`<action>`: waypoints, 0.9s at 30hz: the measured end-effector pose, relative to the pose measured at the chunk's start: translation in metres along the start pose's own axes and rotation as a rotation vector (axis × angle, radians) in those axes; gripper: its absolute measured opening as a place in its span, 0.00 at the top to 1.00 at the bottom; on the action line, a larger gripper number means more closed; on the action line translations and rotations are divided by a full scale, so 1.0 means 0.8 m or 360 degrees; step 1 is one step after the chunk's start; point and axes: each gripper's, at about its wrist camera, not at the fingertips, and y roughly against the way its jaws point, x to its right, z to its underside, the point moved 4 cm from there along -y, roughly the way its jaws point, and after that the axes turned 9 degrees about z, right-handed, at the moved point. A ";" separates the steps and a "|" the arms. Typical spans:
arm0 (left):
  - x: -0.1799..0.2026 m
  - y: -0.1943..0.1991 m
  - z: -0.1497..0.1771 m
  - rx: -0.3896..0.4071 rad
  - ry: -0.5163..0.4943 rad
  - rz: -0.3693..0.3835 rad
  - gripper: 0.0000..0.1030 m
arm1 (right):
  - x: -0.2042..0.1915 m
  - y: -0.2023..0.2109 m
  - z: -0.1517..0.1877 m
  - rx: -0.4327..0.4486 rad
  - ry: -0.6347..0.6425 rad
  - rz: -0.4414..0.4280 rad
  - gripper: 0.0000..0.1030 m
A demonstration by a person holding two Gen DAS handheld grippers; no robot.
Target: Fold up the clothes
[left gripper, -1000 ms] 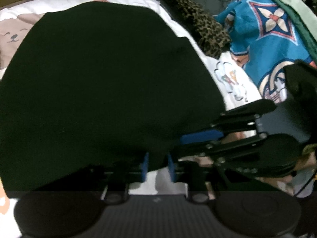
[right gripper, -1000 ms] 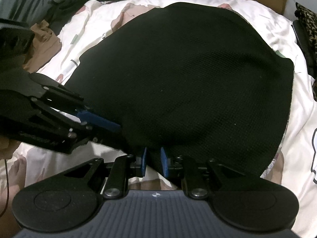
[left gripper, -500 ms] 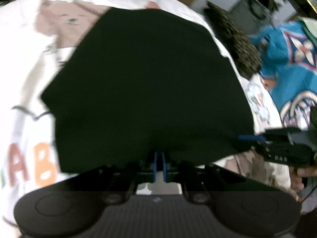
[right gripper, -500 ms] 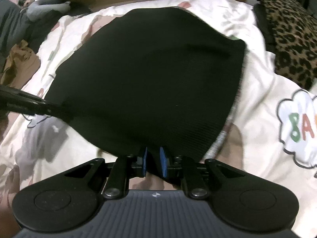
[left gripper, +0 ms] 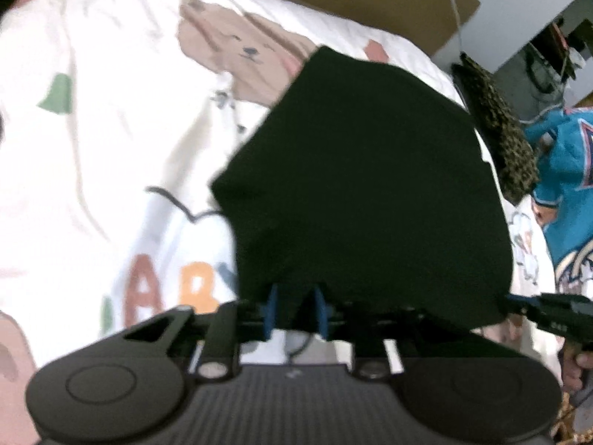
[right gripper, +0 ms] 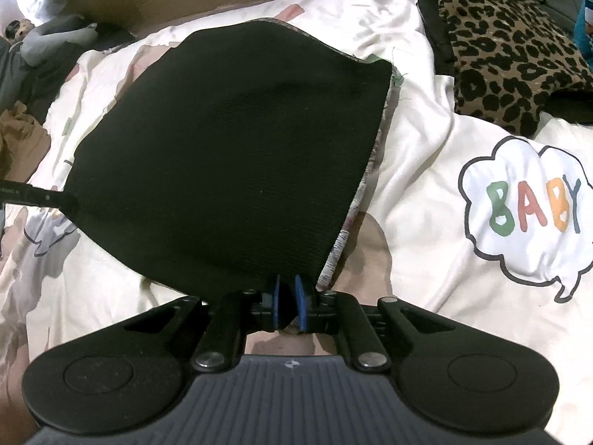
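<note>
Black garment [right gripper: 237, 155] spread over a cream bedspread [right gripper: 426, 170] printed with bears and a "BABY" cloud, lying roughly in the middle of the bed, near edge raised toward both cameras. Left gripper [left gripper: 295, 311] at the garment's near left corner, blue fingers [left gripper: 271, 309] parting right now with a fair gap, a tongue of black cloth hanging between them; pads seemingly clear of the fabric, though blur makes that hard to confirm. Right gripper [right gripper: 288, 306] at the near right corner, fingers [right gripper: 302, 306] drawn nearly together and pinching a fold of the black cloth. From the left wrist view, right gripper's tip visible at the garment's far right edge, with part of a hand [left gripper: 576, 367] beneath it. From the right wrist view, left gripper's finger meeting the cloth at the left edge. Leopard-print fabric [right gripper: 507, 40] beyond the bedspread on the right, teal patterned cloth [left gripper: 567, 185] further out, grey and brown clothes [right gripper: 22, 74] heaped at the far left.
</note>
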 end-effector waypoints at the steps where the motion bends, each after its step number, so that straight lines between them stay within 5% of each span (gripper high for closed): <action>1: -0.004 0.004 -0.001 0.0009 0.0007 -0.0004 0.73 | 0.003 0.003 0.000 0.0001 -0.0006 0.0001 0.87; 6: -0.025 0.029 -0.002 0.0084 0.0060 -0.0075 0.65 | 0.012 0.021 0.005 -0.0005 -0.0096 -0.0061 0.83; 12: -0.046 0.054 0.005 0.0150 0.0229 -0.0041 0.64 | 0.022 0.027 0.025 -0.0083 -0.0376 -0.0278 0.67; 27: -0.068 0.007 0.036 0.0130 0.0880 0.0333 0.57 | 0.058 -0.013 0.061 -0.0217 -0.1155 -0.0581 0.55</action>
